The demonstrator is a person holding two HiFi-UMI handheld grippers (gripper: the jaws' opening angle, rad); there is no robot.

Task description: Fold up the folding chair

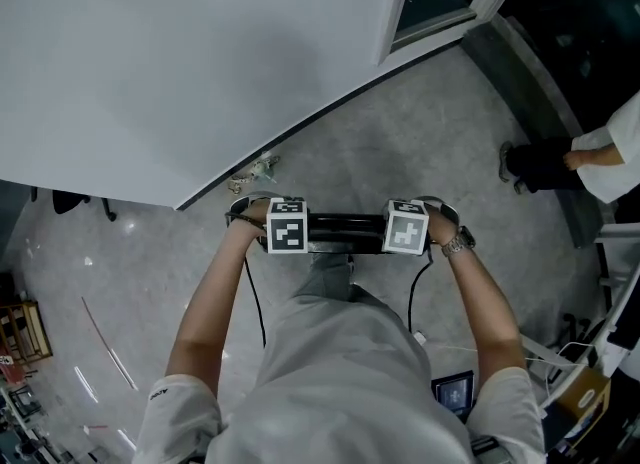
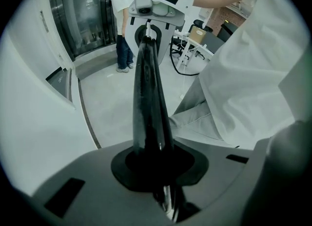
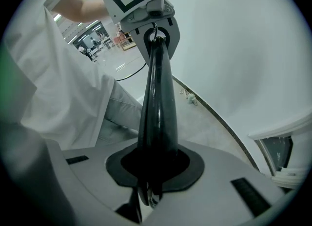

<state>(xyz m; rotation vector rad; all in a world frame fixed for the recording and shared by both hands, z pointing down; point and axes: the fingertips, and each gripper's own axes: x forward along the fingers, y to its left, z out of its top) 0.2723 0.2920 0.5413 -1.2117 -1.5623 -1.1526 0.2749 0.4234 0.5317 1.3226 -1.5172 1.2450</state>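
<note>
The folding chair shows only as a black bar (image 1: pixel 346 223), held level in front of the person's waist; the rest of it is hidden under the body. My left gripper (image 1: pixel 288 230) is shut on the bar's left end and my right gripper (image 1: pixel 407 231) on its right end. In the left gripper view the glossy black bar (image 2: pixel 147 88) runs from my left gripper (image 2: pixel 157 174) straight up to the right gripper (image 2: pixel 155 10). The right gripper view mirrors this: the bar (image 3: pixel 157 93) leaves my right gripper (image 3: pixel 152 170) and ends at the left gripper (image 3: pixel 155 32).
A white wall (image 1: pixel 180 52) stands just ahead, its dark base strip (image 1: pixel 330 110) slanting across the grey stone floor. Small debris (image 1: pixel 253 172) lies at its foot. Another person (image 1: pixel 585 157) stands at the right by a glass door. Cables and boxes (image 1: pixel 575 392) crowd the lower right.
</note>
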